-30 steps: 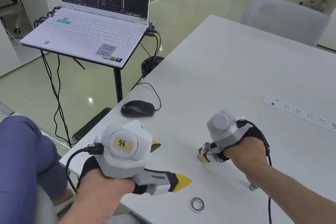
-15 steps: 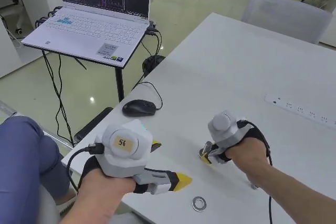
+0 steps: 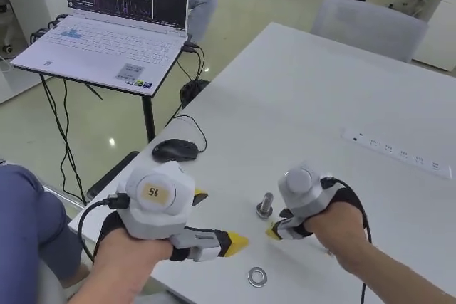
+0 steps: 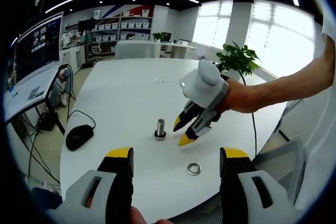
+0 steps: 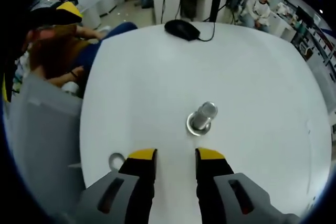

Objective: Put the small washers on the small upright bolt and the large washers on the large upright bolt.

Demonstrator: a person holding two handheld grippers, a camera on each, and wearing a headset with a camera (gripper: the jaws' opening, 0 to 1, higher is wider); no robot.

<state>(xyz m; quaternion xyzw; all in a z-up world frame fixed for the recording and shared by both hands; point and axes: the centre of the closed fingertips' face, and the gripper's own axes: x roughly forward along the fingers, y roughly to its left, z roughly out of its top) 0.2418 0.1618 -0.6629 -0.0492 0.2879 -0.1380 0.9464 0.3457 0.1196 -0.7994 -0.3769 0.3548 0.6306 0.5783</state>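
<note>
Left gripper (image 3: 219, 218) sticker (image 3: 155, 192): two digits (illegible).

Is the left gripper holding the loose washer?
No, the left gripper has open, empty jaws, and the washer lies flat on the table.

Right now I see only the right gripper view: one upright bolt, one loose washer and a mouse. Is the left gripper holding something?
Observer: No. Its own view shows the left gripper open, the jaws wide apart with nothing between them.
Operator: Where is the loose washer for that gripper?
Observer: In that view the washer lies flat on the table, seen between the two jaws.
Operator: Is something on the table behind my gripper?
Observer: Yes. The head view shows a white power strip there, farther from the person than the right gripper.
</note>
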